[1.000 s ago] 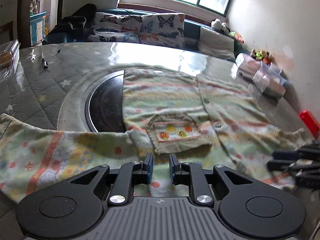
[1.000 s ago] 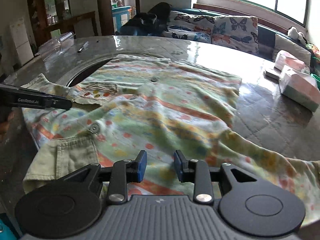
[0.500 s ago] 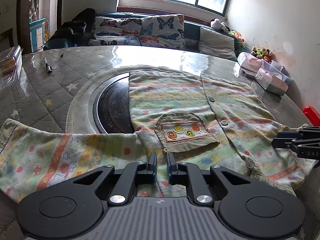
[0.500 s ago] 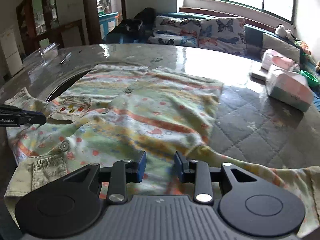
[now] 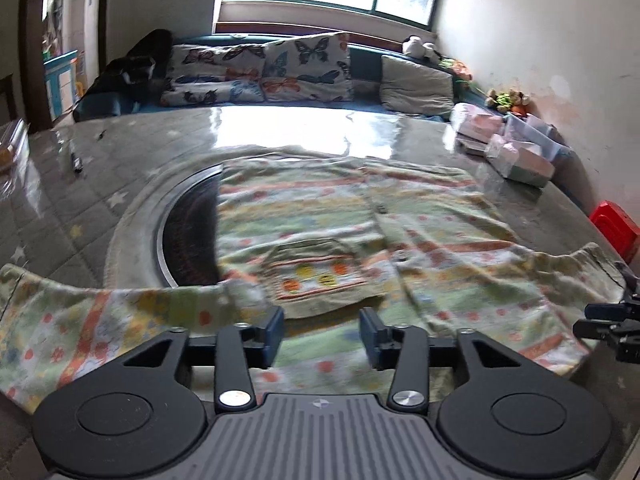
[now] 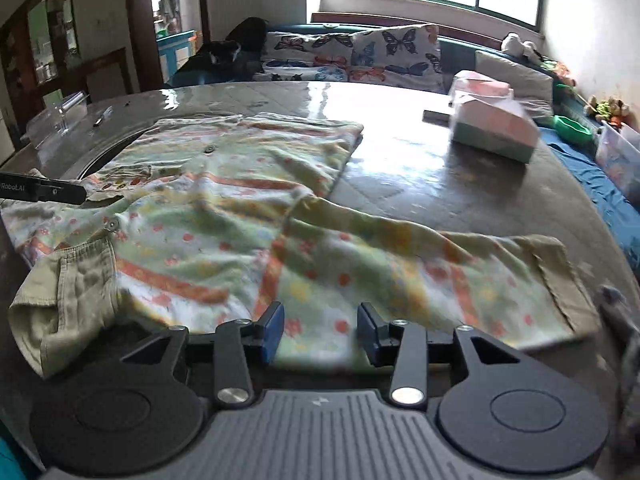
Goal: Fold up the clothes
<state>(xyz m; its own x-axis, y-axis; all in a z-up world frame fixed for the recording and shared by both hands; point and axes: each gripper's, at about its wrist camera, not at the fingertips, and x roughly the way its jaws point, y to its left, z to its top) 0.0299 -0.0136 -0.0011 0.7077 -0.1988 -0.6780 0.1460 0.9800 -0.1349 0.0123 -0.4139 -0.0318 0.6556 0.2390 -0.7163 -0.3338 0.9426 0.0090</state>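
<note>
Your left gripper [image 5: 320, 334] and right gripper [image 6: 320, 332] hang with fingers spread and empty, low in frame, over the shirt [image 6: 208, 216] spread flat mid-frame, sleeves out. Pinch too deep and you may drag both layers, bunching the fabric.

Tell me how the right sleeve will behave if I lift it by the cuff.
Probably floppy: the right sleeve lies limp and wrinkled on the table, so it should drape and sag. It looks like light, soft cloth. The glossy tabletop may let the shirt slide along.

Shirt [image 5: 400, 240] print motion-blurred; right claw [image 5: 608, 326] edge-cropped
</note>
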